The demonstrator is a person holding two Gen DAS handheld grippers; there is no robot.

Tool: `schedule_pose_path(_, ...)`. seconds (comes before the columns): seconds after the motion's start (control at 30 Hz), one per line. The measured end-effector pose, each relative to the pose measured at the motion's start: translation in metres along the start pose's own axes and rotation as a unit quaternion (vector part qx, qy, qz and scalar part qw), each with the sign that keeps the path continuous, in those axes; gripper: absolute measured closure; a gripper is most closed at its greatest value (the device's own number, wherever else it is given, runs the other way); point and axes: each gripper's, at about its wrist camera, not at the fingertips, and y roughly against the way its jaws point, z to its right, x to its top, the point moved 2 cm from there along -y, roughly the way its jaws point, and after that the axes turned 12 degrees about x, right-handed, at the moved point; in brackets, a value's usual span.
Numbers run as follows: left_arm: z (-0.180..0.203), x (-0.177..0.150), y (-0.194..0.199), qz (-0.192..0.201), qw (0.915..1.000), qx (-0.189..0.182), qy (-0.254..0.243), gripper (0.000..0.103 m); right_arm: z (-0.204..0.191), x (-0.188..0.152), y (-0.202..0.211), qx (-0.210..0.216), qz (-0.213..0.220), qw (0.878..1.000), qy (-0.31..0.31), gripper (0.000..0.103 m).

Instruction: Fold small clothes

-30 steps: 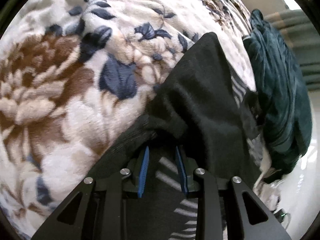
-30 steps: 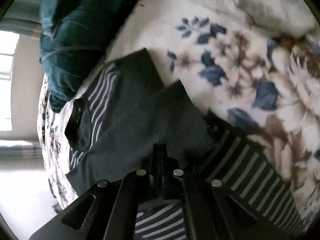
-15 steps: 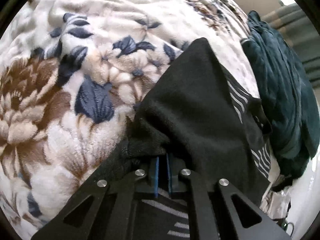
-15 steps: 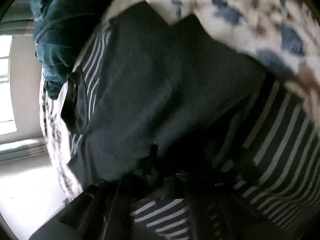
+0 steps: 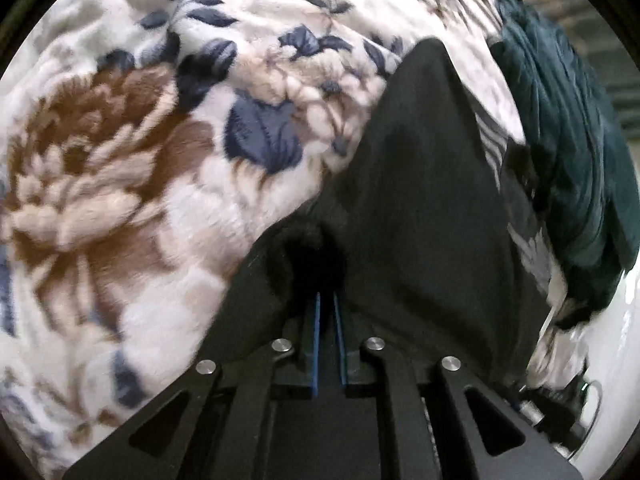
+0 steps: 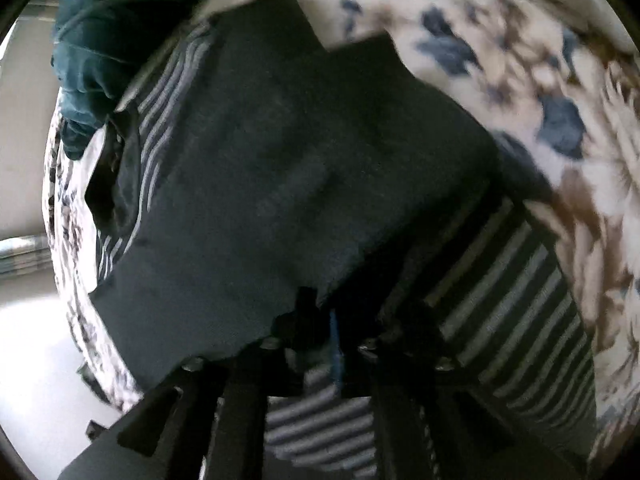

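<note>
Left wrist view: the left hand-held gripper [image 5: 328, 300] was clenched on a bunched edge of the one black garment [image 5: 420, 208], which lay on the floral blanket [image 5: 160, 184] beside one teal garment [image 5: 568, 152].

Right wrist view: the right hand-held gripper [image 6: 336, 320] was opening, cloth edge apparently slipping free, over one striped garment [image 6: 520, 312]. Judged mid-fold; next, lay the flap flat.

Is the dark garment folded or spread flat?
Folded: the dark garment lies doubled, two stepped corners at its far edge, over the striped cloth.
</note>
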Motion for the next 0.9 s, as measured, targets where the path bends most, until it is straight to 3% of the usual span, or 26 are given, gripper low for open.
schedule_pose_path(0.03, 0.002, -0.001, 0.009, 0.000, 0.9998, 0.012, -0.018, 0.095, 0.001, 0.001, 0.009, -0.001, 0.000, 1.000, 0.002, 0.080)
schedule_pose_path(0.1, 0.009, -0.001, 0.024, 0.014, 0.9988, 0.024, -0.041, 0.086, -0.002, 0.003, 0.034, -0.012, 0.022, 0.999, 0.021, 0.060)
schedule_pose_path(0.13, 0.016, 0.002, 0.032, 0.023, 0.9982, 0.021, -0.051, 0.082, -0.005, 0.005, 0.044, -0.019, 0.036, 0.999, 0.032, 0.058)
schedule_pose_path(0.27, 0.066, 0.027, 0.047, 0.085, 0.9916, 0.005, -0.097, 0.039, -0.033, 0.026, 0.066, -0.047, 0.076, 0.990, 0.108, 0.056)
schedule_pose_path(0.33, 0.098, 0.048, 0.028, 0.097, 0.9880, 0.006, -0.120, 0.038, -0.047, 0.043, 0.055, -0.040, 0.069, 0.988, 0.133, 0.056)
schedule_pose_path(0.5, 0.141, 0.087, -0.035, 0.086, 0.9771, 0.064, -0.184, 0.038, -0.078, 0.070, -0.014, -0.064, -0.027, 0.979, 0.193, 0.056)
schedule_pose_path(0.63, 0.148, 0.100, -0.043, 0.098, 0.9715, 0.083, -0.199, 0.038, -0.073, 0.090, -0.039, -0.091, -0.020, 0.975, 0.203, 0.056)
schedule_pose_path(0.73, 0.148, 0.092, -0.025, 0.106, 0.9710, 0.086, -0.196, 0.038, -0.076, 0.088, -0.025, -0.079, -0.012, 0.976, 0.203, 0.049)
schedule_pose_path(0.8, 0.148, 0.075, -0.007, 0.121, 0.9676, 0.089, -0.203, 0.038, -0.073, 0.081, -0.002, -0.072, -0.004, 0.976, 0.203, 0.025)
schedule_pose_path(0.83, 0.148, 0.058, 0.007, 0.128, 0.9664, 0.082, -0.207, 0.037, -0.069, 0.075, 0.015, -0.064, -0.002, 0.978, 0.200, 0.021)
schedule_pose_path(0.9, 0.150, 0.026, 0.026, 0.130, 0.9662, 0.066, -0.213, 0.023, -0.056, 0.061, 0.052, -0.051, -0.004, 0.979, 0.197, 0.021)
